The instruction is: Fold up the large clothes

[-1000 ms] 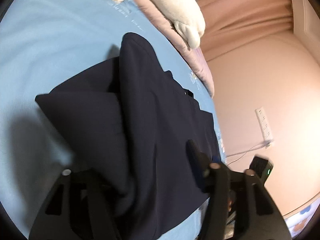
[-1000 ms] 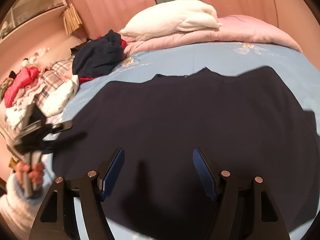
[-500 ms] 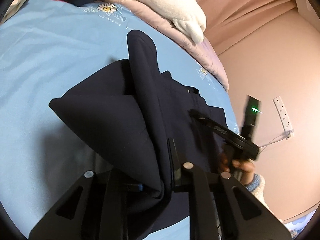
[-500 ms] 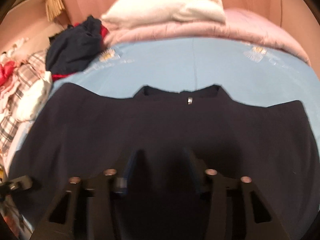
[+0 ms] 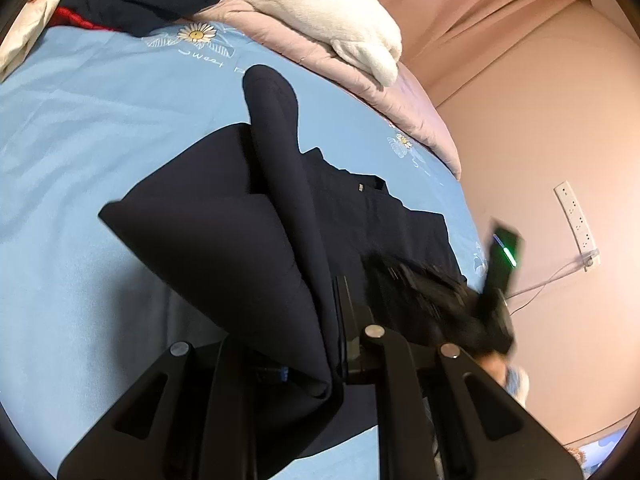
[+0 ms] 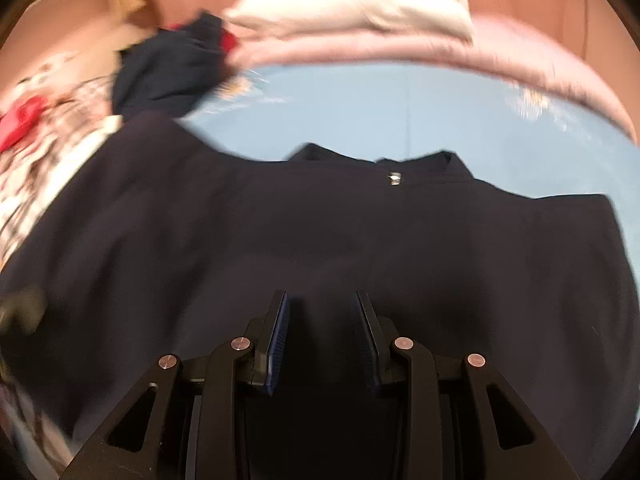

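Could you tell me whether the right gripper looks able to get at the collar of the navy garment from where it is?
Probably yes: the right gripper faces the collar across flat navy garment, with nothing lying between.

You're looking at 1 dark navy garment [image 5: 224,248] spread on the light blue bedsheet [image 5: 80,128], its collar (with a small pale tag) toward the sheet's far end. Its left side is lifted off the sheet into a draped ridge; the rest lies flat.
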